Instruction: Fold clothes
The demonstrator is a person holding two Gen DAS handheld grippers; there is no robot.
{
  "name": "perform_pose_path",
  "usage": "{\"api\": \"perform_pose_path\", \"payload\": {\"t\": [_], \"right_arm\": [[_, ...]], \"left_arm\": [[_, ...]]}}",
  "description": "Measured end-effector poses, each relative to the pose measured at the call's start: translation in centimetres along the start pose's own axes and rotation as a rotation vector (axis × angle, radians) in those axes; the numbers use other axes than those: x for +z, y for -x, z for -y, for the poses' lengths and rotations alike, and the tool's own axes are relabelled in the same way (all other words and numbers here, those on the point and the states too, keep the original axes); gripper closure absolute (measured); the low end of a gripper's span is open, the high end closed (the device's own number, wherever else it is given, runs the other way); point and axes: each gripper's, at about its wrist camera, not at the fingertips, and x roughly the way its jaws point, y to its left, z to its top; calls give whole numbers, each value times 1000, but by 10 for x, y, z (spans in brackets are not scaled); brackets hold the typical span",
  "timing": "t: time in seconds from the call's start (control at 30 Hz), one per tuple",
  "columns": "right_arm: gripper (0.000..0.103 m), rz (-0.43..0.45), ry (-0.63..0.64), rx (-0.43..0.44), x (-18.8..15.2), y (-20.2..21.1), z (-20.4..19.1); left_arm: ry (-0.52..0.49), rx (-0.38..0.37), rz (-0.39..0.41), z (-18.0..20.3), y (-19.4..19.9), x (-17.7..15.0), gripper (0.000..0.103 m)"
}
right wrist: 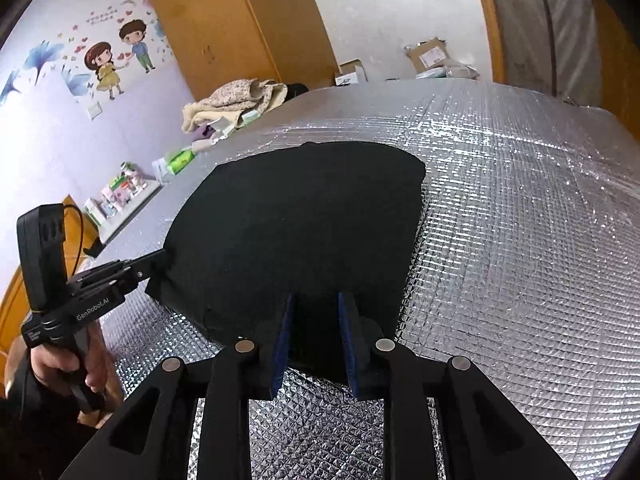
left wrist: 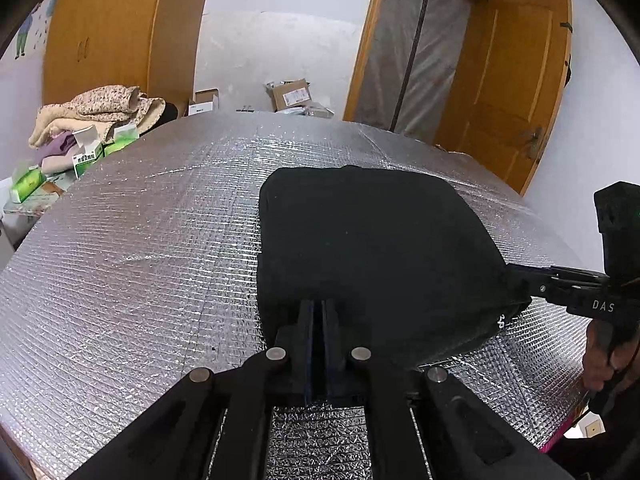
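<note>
A black garment [left wrist: 372, 252] lies folded into a rough square on the silver quilted table cover [left wrist: 132, 264]. My left gripper [left wrist: 319, 304] is shut on the garment's near edge, at its left corner. In the right wrist view the garment [right wrist: 304, 224] fills the middle. My right gripper [right wrist: 316, 300] is open, its blue-padded fingers [right wrist: 285, 336] standing either side of the garment's near edge. The left gripper [right wrist: 162, 260] shows at the left there, pinching the garment's corner. The right gripper [left wrist: 516, 276] shows at the right of the left wrist view, at the garment's right corner.
A beige floral blanket [left wrist: 100, 108] and green-and-white boxes [left wrist: 90, 156] lie past the table's far left edge. Cardboard boxes [left wrist: 290, 94] sit on the floor behind the table. A wooden wardrobe [left wrist: 116, 28] and an open wooden door [left wrist: 516, 84] stand beyond.
</note>
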Motion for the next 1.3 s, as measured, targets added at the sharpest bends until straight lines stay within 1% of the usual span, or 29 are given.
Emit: {"api": "perform_pose_path", "payload": {"t": [0.1,0.27,0.37,0.43,0.5,0.53,0.6,0.63,0.67,0.77,0.87,0.97,1.03,1.07,1.1,1.23,1.3], "right_arm": [[79,25,-36,16,1,11,3],[79,27,-102,16,-3,18,23],[79,33,-146,22,-1,19,33],[79,47,-145,19,6,19,33],[79,58,-141,21,11,17,31],[79,58,-141,22,13,15,30],[79,30,-142,20,15,5,31],[79,7,-145,16,15,0,32],[79,-2,-151,16,14,-2,33],[80,22,-140,22,19,4,33],[80,48,-124,27,33,7,31],[80,62,-97,26,50,-2,25],[80,44,-92,20,58,-16,25],[81,21,-95,13,60,-24,25],[81,-5,-100,6,58,-33,26],[81,-5,-121,20,58,-35,31],[81,18,-96,14,63,-29,26]], "left_arm": [[34,2,9,-8,8,-1,99],[86,30,44,-24,23,7,99],[78,24,73,-20,25,19,99],[60,19,76,-15,19,27,99],[50,3,59,-11,5,31,99],[50,5,36,-11,-4,31,99],[50,18,-19,-11,-21,27,98],[51,18,-26,-11,-22,27,98],[53,16,-25,-11,-21,28,98],[59,11,-17,-12,-18,33,99],[41,15,9,-9,-18,47,99],[32,21,4,-8,-31,59,99],[40,29,-29,-9,-45,60,99],[46,27,-58,-11,-53,59,98],[48,24,-64,-12,-56,58,98],[62,19,-59,-14,-52,60,99],[37,23,-35,-8,-48,65,99]]}}
